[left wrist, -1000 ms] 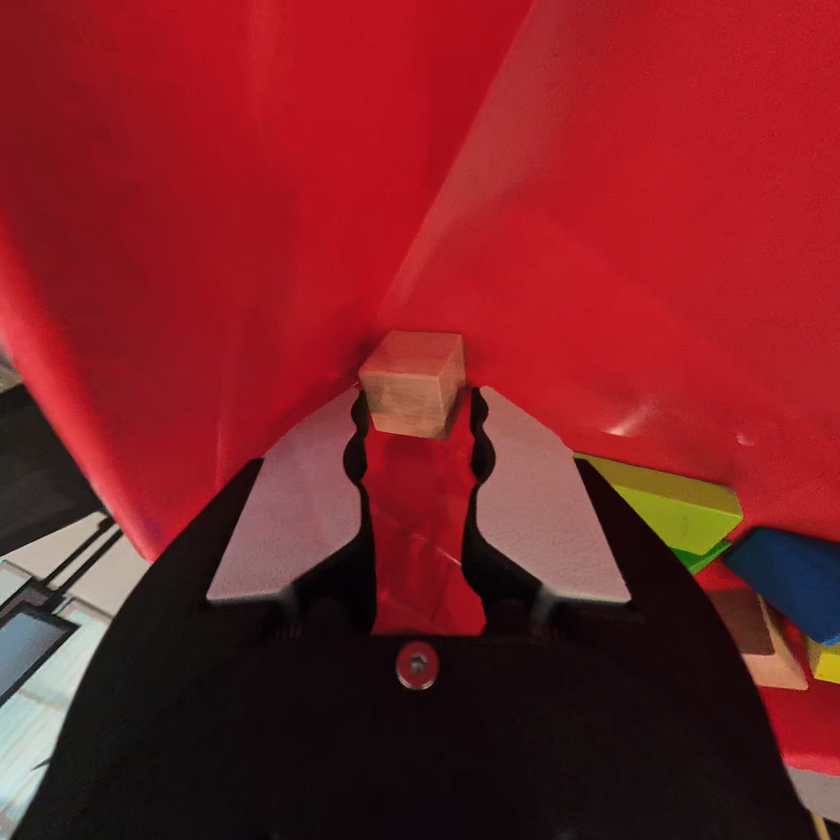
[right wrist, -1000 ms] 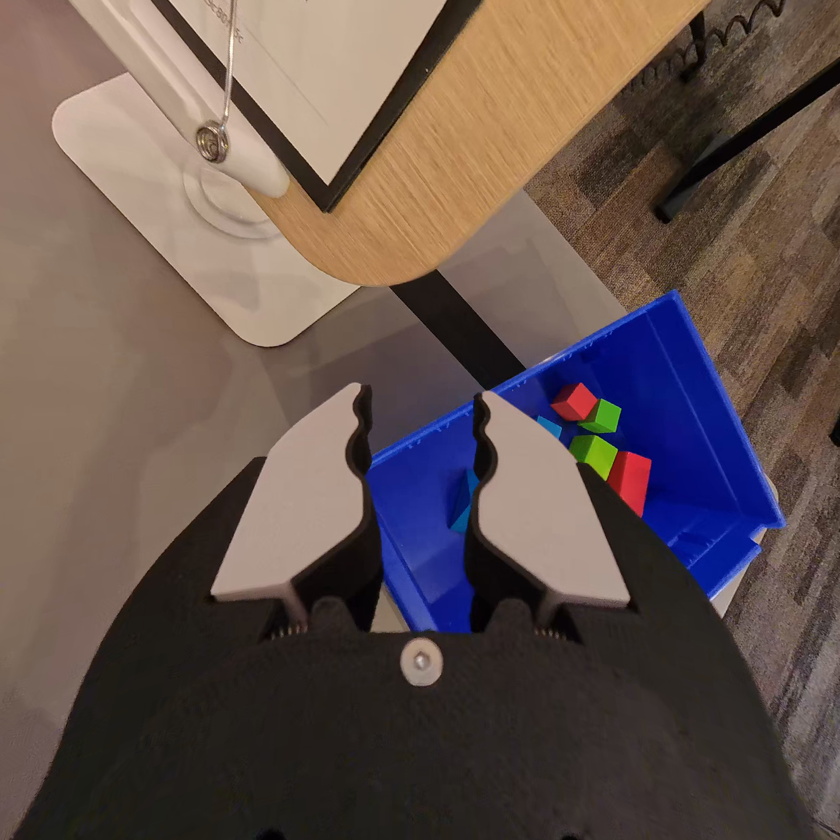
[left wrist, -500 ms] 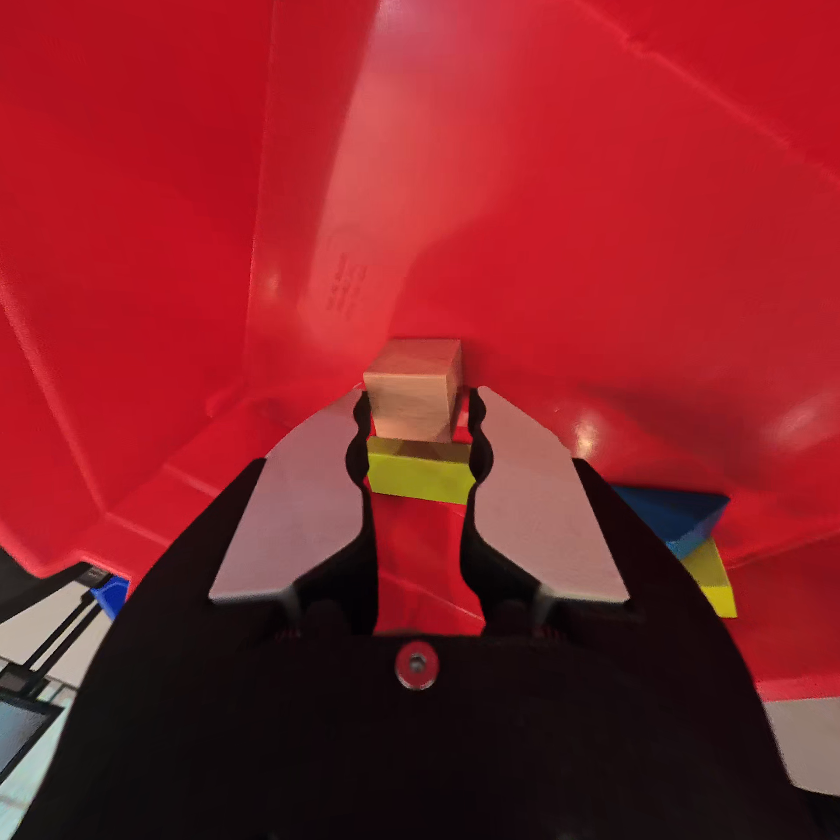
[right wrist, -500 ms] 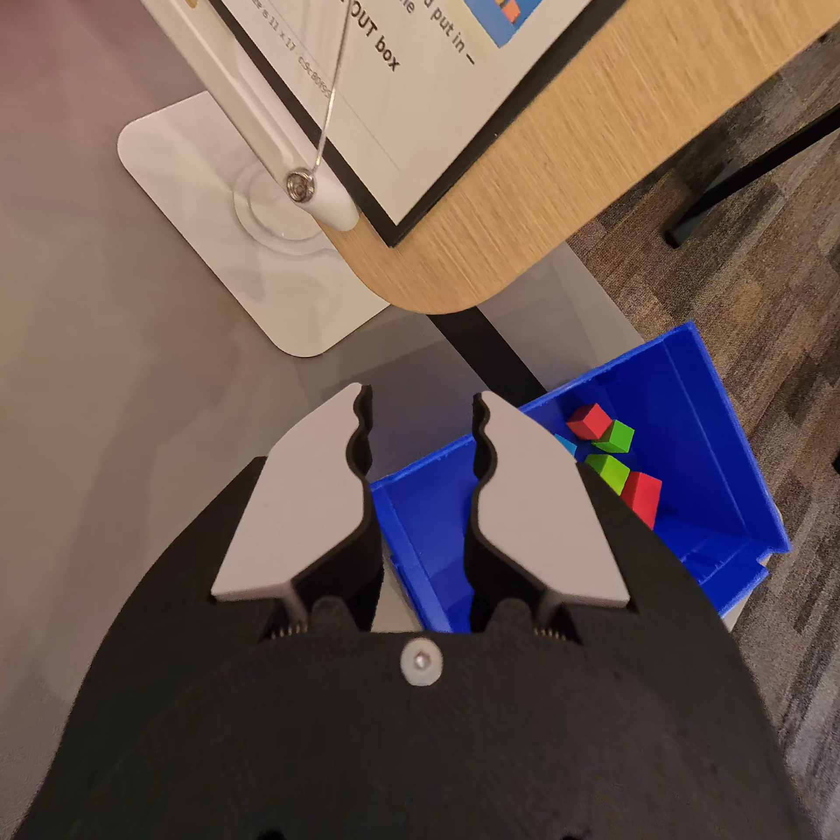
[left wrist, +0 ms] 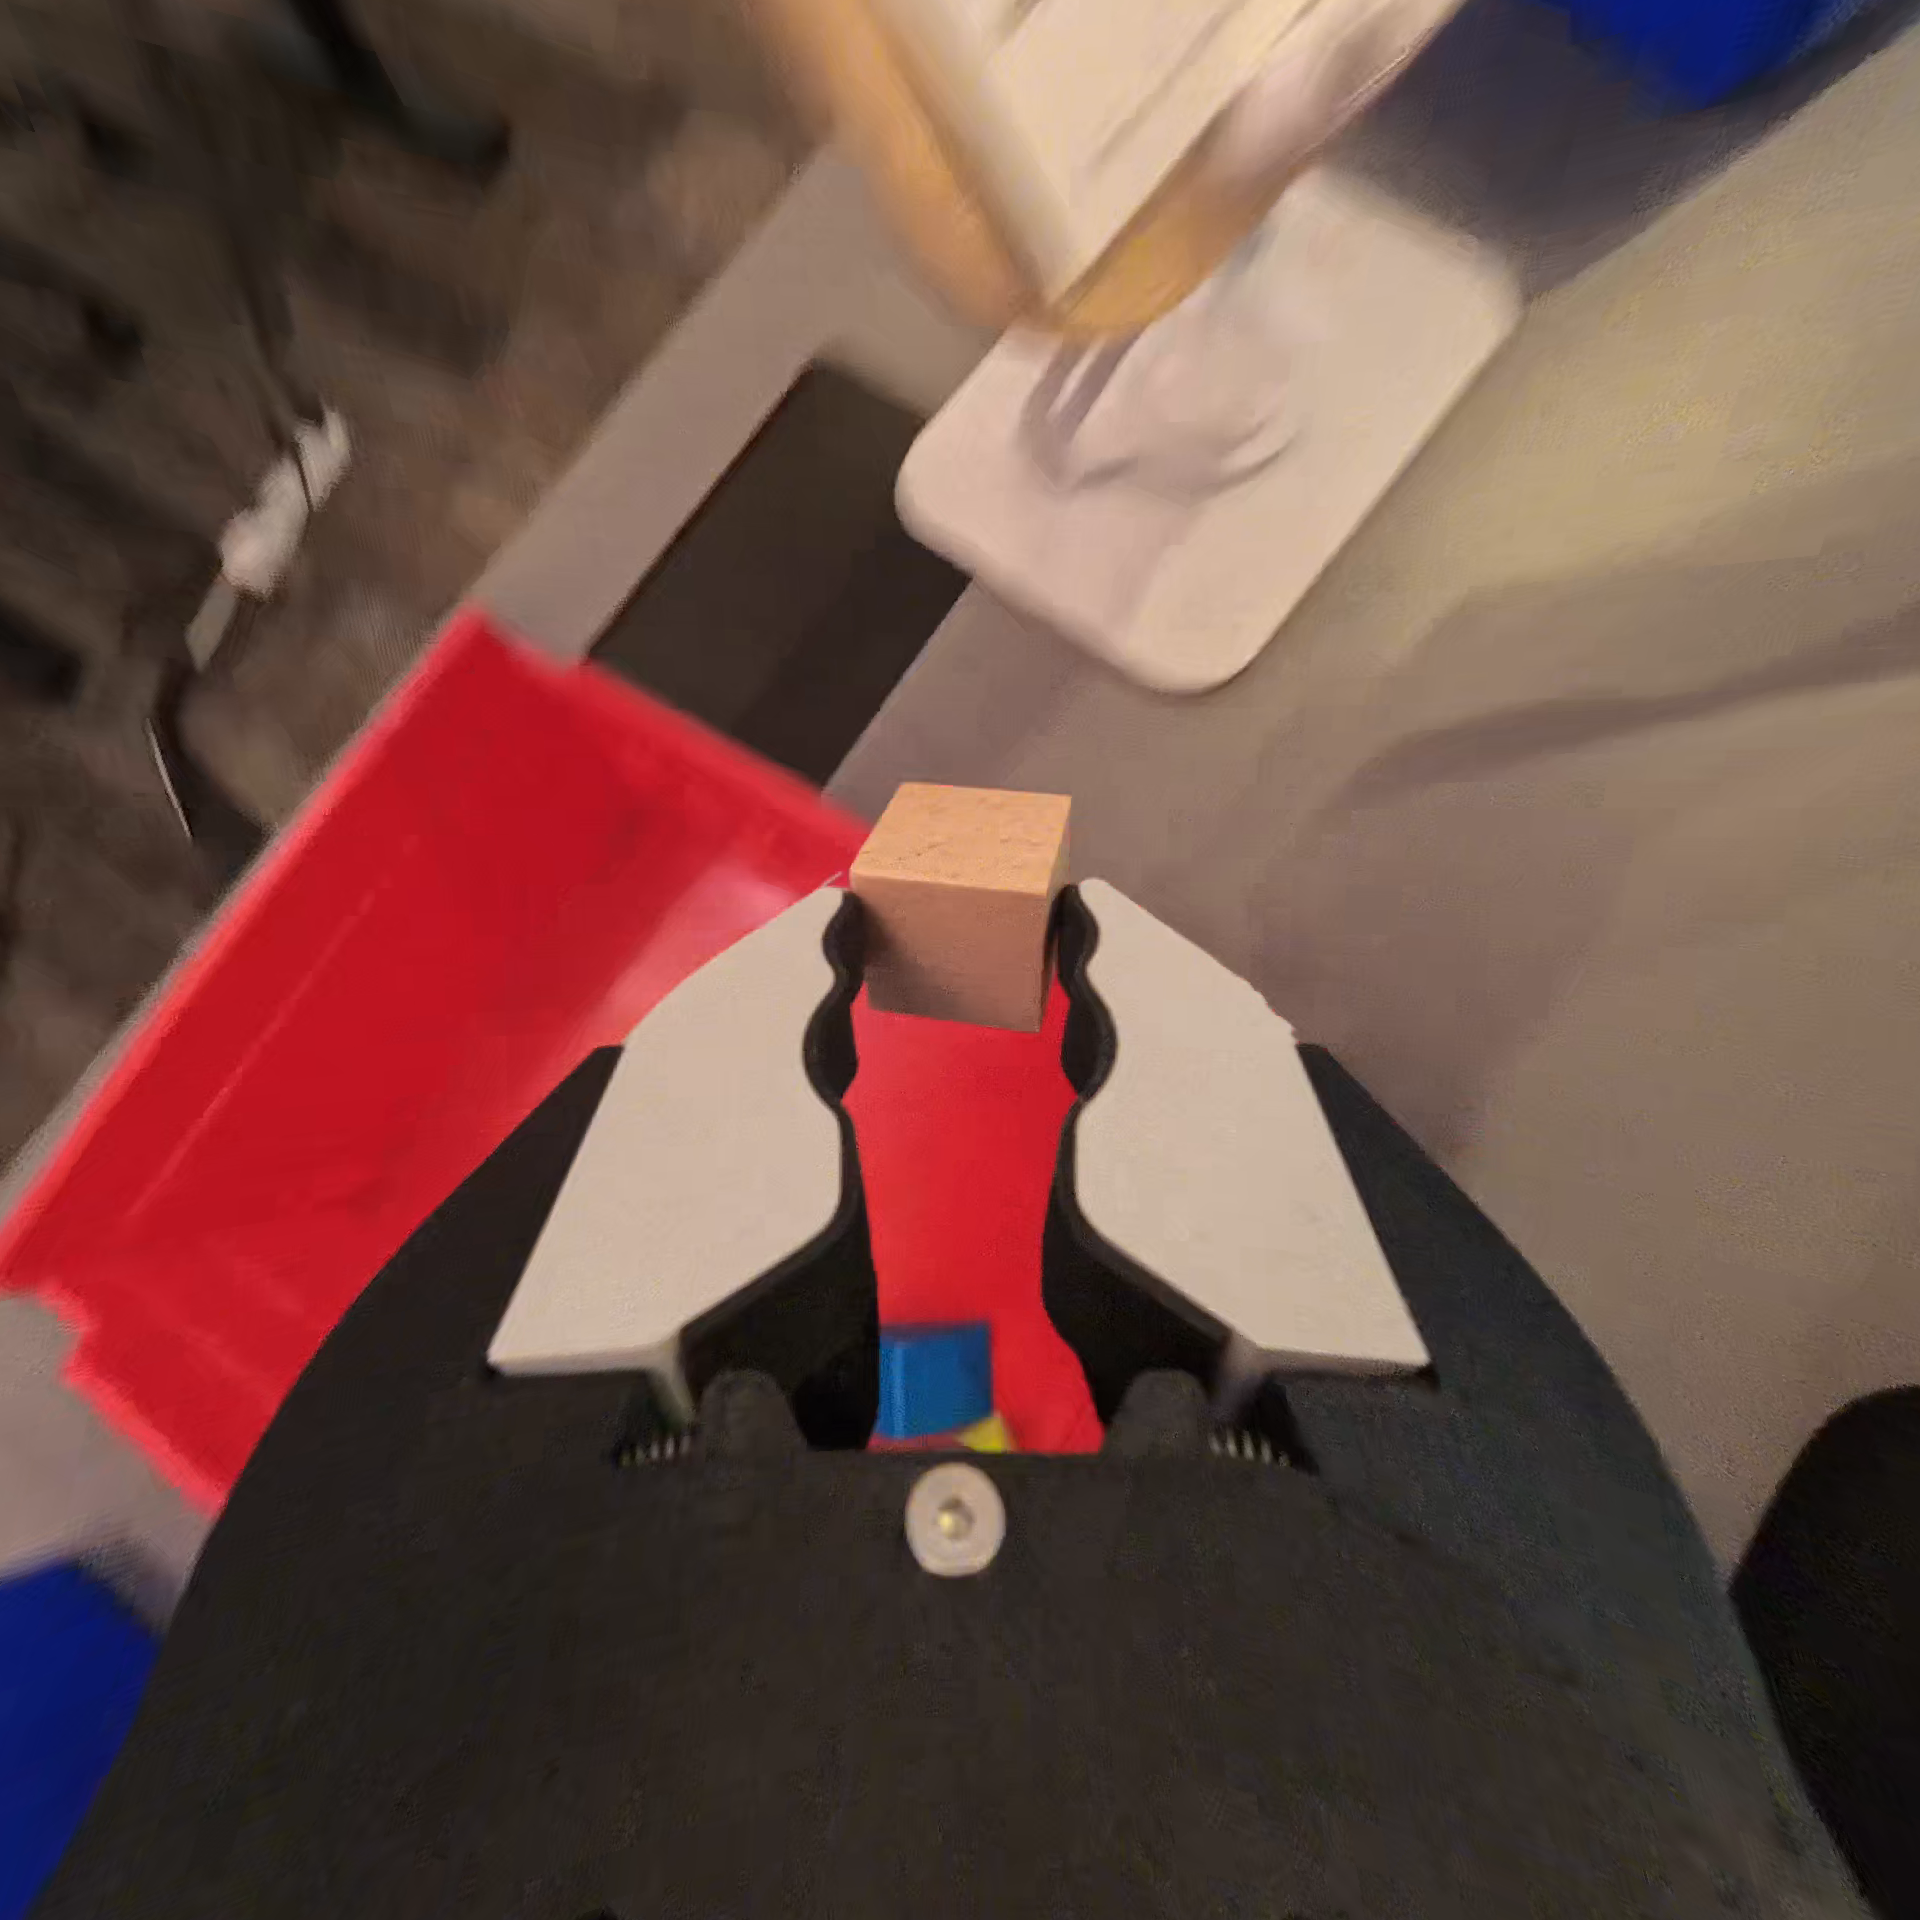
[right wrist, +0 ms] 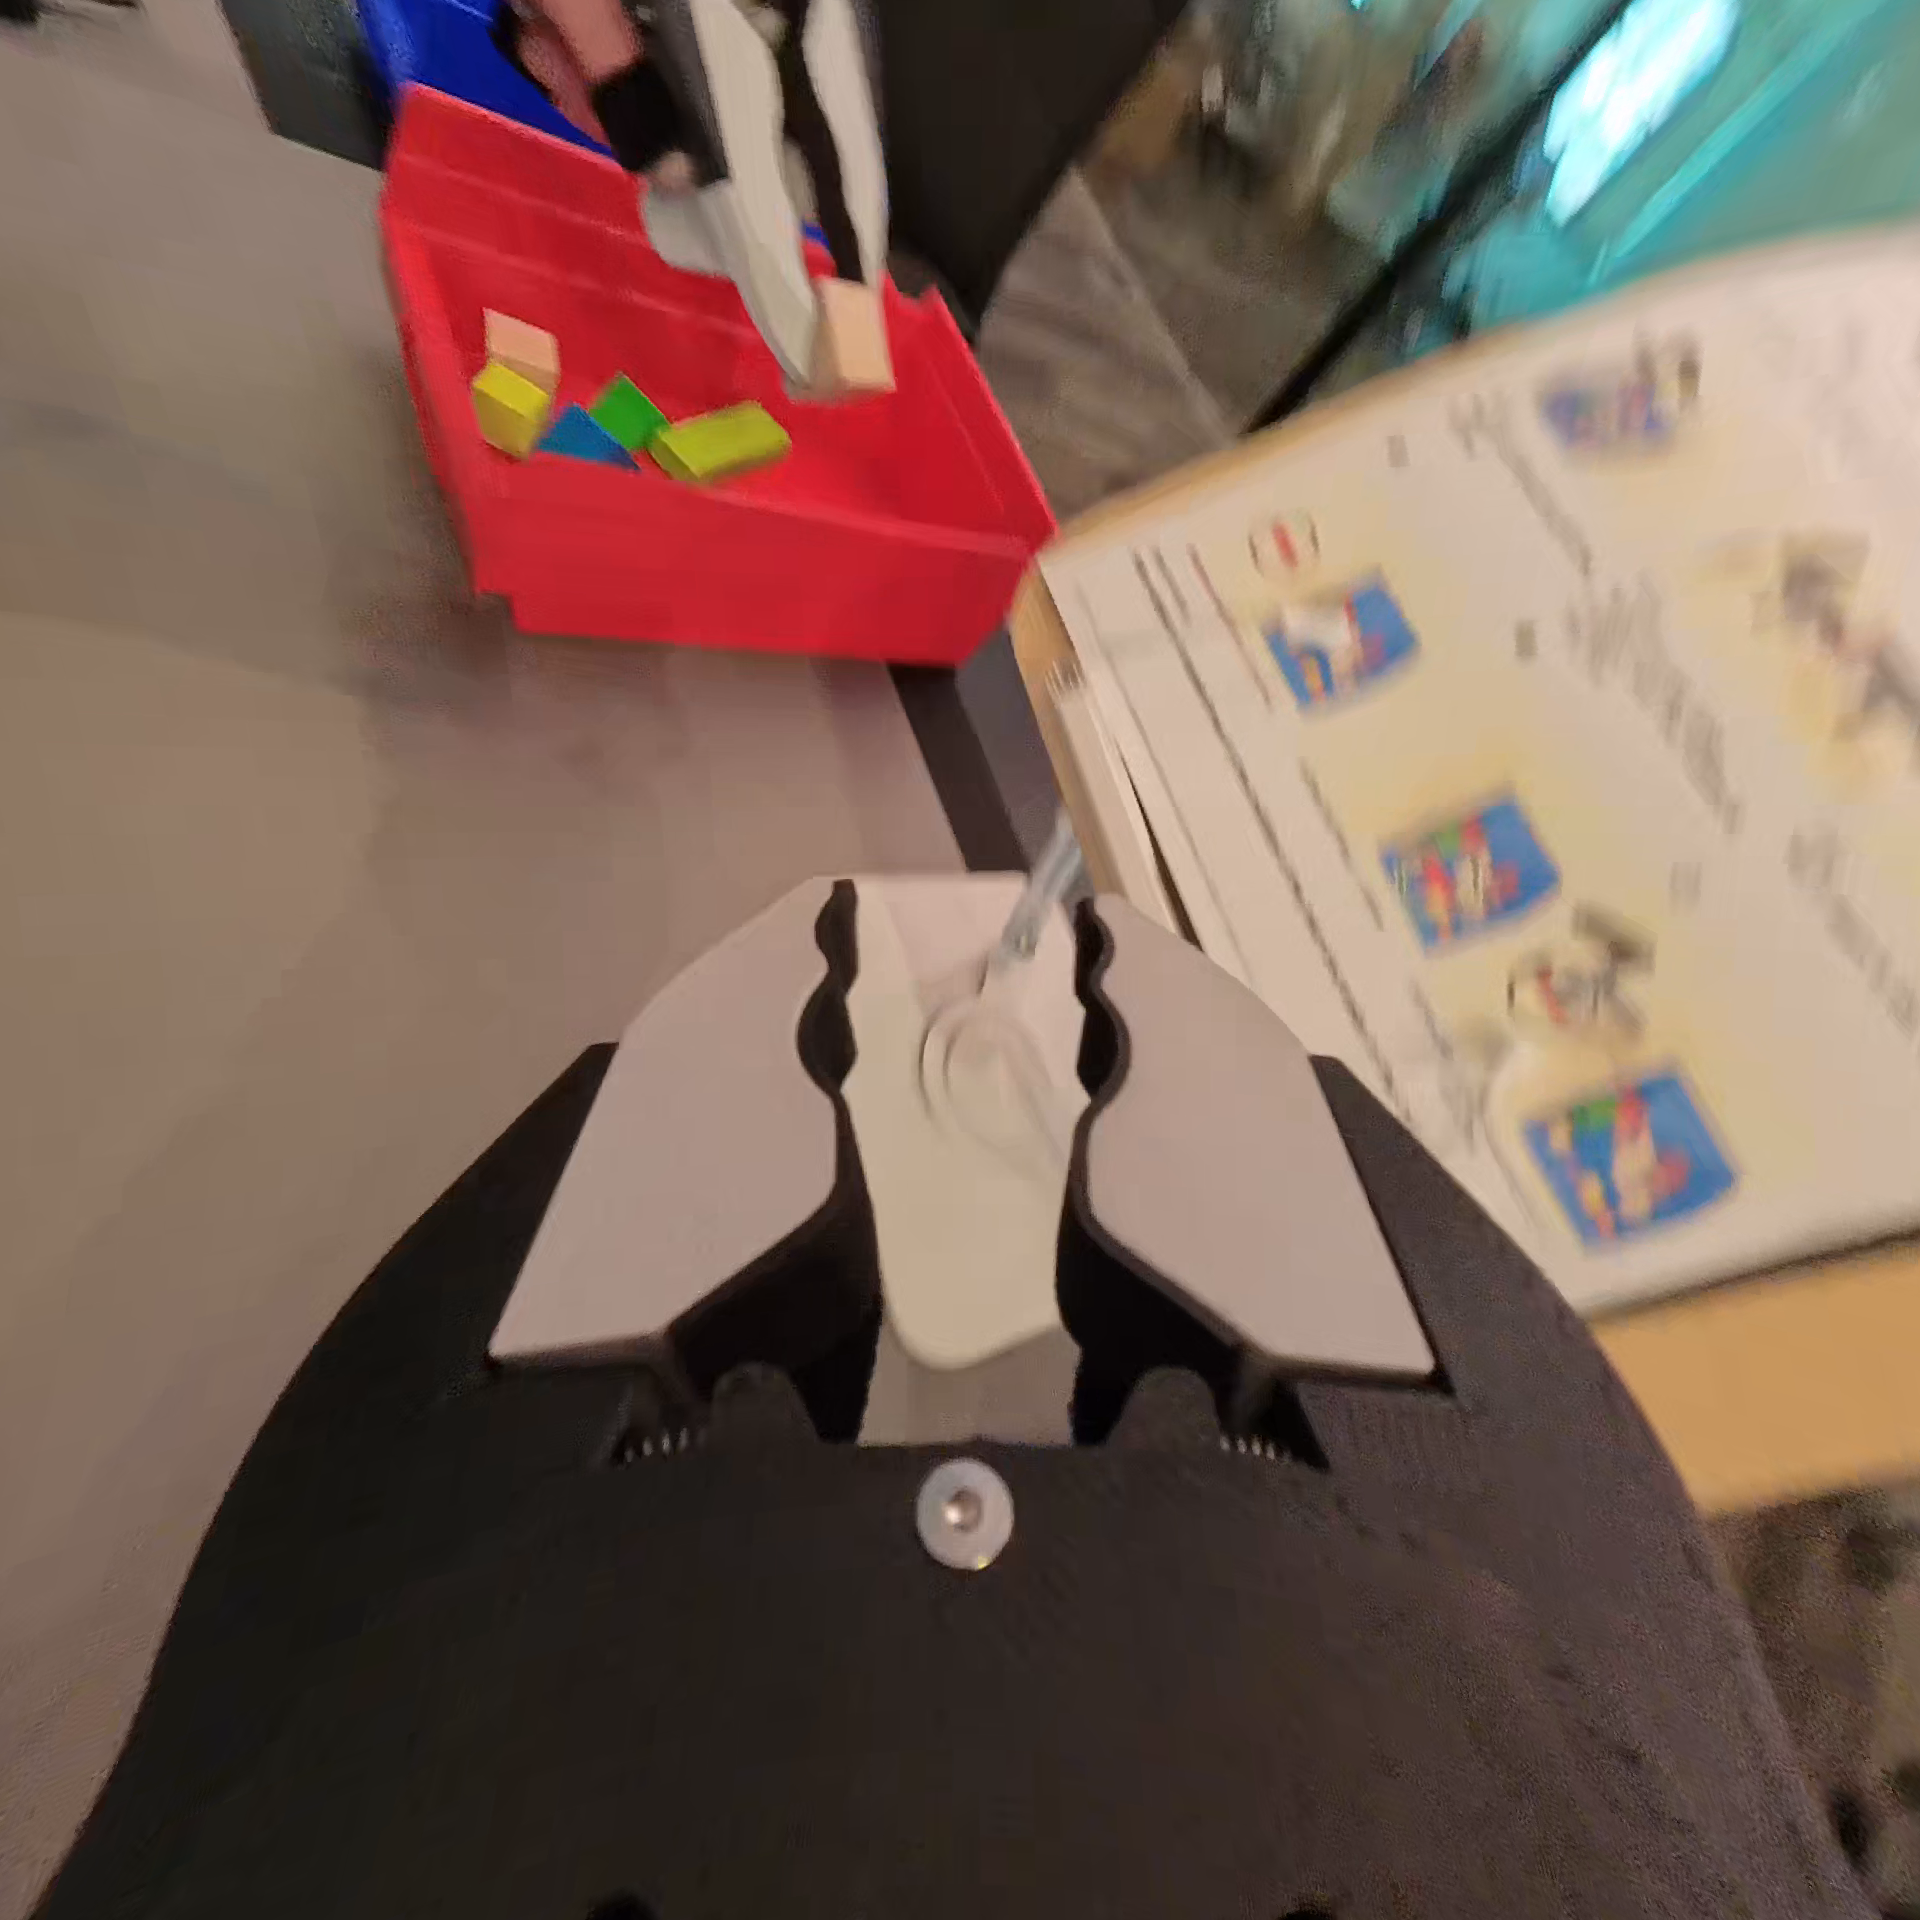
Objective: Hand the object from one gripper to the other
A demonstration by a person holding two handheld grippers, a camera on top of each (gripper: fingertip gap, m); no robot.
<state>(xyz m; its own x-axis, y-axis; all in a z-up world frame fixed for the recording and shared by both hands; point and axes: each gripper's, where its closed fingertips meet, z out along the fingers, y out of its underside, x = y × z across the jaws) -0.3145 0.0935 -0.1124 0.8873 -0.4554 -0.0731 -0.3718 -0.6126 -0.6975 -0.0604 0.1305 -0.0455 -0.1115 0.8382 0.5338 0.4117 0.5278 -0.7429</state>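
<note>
Left tongs clamping plain wooden cube, both pads pressing on its sides. Cube now riding clear above red bin, no longer down among blocks; pickup looks done. Right tongs apart, gripping nothing, swinging toward bin at far left. Grippers well apart; handover pending.

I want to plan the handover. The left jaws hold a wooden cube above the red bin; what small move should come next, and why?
Probably carry the cube rightward, out over the table toward the right gripper. The left gripper clamps the cube from both sides, lifted above the red bin. The right jaws are open with nothing in them and far from the cube, so the two must first come closer.
</note>
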